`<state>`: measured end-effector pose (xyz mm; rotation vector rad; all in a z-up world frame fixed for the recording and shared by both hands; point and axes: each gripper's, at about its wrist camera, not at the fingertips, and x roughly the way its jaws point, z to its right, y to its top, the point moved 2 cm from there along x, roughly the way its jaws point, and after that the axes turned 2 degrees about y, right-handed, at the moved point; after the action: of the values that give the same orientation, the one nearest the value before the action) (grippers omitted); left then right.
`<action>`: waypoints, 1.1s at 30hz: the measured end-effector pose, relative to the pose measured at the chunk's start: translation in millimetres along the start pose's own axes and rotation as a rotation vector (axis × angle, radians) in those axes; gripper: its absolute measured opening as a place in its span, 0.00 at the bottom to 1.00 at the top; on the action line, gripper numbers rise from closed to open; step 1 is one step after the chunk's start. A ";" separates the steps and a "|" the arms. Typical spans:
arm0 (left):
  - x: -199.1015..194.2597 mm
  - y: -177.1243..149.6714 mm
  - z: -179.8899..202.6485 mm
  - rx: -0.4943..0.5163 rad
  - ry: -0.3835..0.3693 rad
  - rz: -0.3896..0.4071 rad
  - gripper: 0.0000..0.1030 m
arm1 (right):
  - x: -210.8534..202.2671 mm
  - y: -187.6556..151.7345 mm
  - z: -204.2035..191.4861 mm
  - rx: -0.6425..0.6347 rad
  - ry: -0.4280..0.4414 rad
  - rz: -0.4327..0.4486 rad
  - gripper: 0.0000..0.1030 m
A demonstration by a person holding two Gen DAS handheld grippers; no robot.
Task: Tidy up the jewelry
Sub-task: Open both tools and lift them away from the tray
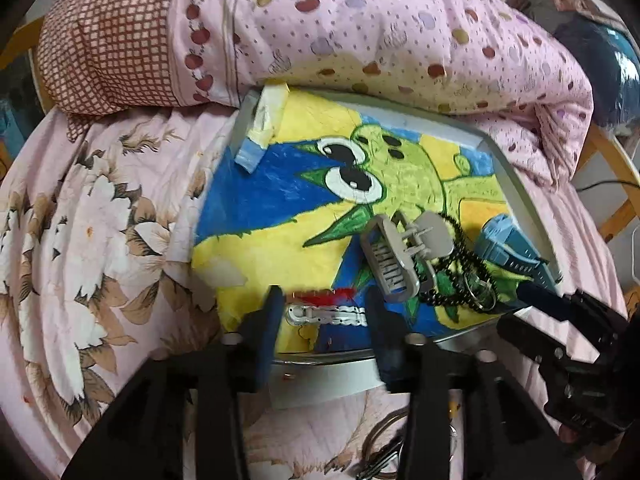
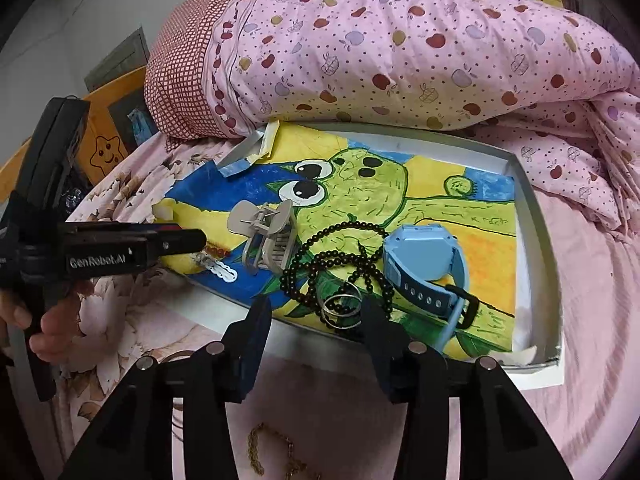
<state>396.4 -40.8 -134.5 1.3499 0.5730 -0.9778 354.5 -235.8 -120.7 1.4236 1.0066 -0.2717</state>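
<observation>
Left wrist view: the open left gripper [image 1: 324,312] straddles a white hair clip [image 1: 326,315] lying crosswise near the tray's front rim [image 1: 320,360]; the right gripper [image 2: 316,316], also open, hovers over silver rings [image 2: 340,304].

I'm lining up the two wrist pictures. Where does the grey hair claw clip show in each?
Left wrist: grey claw clip right of centre, above the right finger of the left tongs.
Right wrist: clip left of centre, beside the left tongs' tip.
Shared landmark: black bead bracelet, next to the clip.
</observation>
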 end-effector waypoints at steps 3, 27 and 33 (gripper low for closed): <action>-11.6 2.4 1.3 -0.017 0.000 0.017 0.53 | -18.7 -2.1 -0.3 0.002 -0.022 0.052 0.52; -167.8 -48.9 42.0 0.014 0.087 0.430 0.98 | -175.7 -26.5 -27.5 0.033 -0.092 0.416 1.00; -193.4 -80.1 43.8 0.018 0.096 0.465 0.98 | -199.4 -48.0 -44.0 -0.011 -0.115 0.444 1.00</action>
<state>222.6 -29.9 -10.2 1.4664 0.2983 -0.5426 186.5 -285.1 -5.3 1.5606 0.5769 -0.0206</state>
